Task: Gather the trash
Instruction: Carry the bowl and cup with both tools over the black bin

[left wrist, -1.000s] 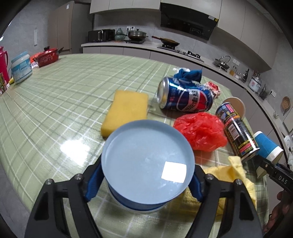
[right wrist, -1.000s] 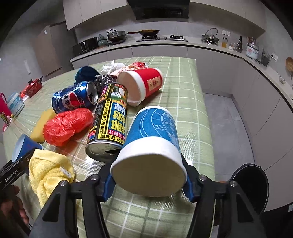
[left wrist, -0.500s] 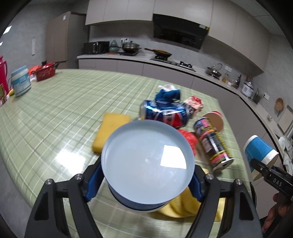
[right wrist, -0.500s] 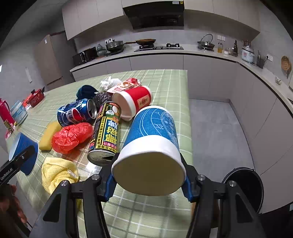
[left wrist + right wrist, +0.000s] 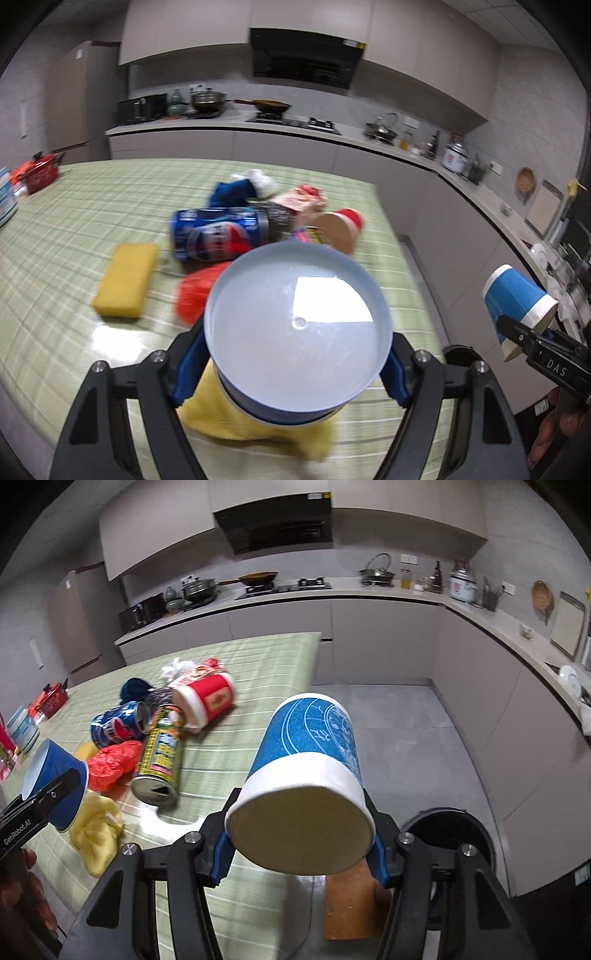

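Table [image 5: 258, 672]: green checked cloth; near edge cut off by the frame.
Bin [image 5: 448, 836]: black, on the floor beside the table; inside too dark to read.
Trash pile [image 5: 236, 229]: blurred; Pepsi can [image 5: 118, 725], yellow-labelled can [image 5: 160, 757], script unreadable.
Left gripper [image 5: 297, 354]: pinching a blue cup [image 5: 297, 343], empty, mouth towards the camera.
Right gripper [image 5: 301, 843]: clamped on a blue-and-white cup [image 5: 306, 779], held above the floor.

Kitchen: grey wall cabinets [image 5: 159, 550], black range hood [image 5: 273, 526], L-shaped counter [image 5: 369, 590] with hob, grey tiled floor [image 5: 424, 731], green-checked table [image 5: 74, 236].
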A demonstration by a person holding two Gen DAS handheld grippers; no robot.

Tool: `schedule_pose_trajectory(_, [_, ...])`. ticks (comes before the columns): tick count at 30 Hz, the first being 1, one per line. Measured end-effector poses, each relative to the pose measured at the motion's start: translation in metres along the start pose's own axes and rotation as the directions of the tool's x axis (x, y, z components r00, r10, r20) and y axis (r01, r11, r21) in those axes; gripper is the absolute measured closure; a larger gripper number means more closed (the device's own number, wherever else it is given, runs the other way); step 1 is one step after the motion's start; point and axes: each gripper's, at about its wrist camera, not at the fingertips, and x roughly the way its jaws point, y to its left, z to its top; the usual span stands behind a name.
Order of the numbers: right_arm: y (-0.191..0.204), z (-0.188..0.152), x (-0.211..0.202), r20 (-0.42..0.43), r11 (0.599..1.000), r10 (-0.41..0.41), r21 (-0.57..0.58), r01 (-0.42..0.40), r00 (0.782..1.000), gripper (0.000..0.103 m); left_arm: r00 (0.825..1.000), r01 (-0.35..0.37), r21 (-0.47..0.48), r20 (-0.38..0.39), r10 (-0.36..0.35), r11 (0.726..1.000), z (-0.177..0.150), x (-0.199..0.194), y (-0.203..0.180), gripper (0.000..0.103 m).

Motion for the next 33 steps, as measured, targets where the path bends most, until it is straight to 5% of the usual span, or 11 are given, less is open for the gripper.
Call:
schedule_pose_trajectory(18, [-0.154, -0.024, -0.042, -0.014, 0.994, -0.076, 0.072, 0.077, 0.997, 0.043, 0.993, 0.118, 0.131, -0.042, -0.114, 0.984, -0.023, 0.011, -0.167, 0.024])
schedule_pose_trajectory(33, [-0.252, -0.048, -0.023, -0.094, 0.994, -0.07, 0.082, 0.078, 0.993, 0.043, 0.98, 0.158, 0.18, -0.153, -0.131, 0.971, -0.071, 0.054, -0.274, 0.024])
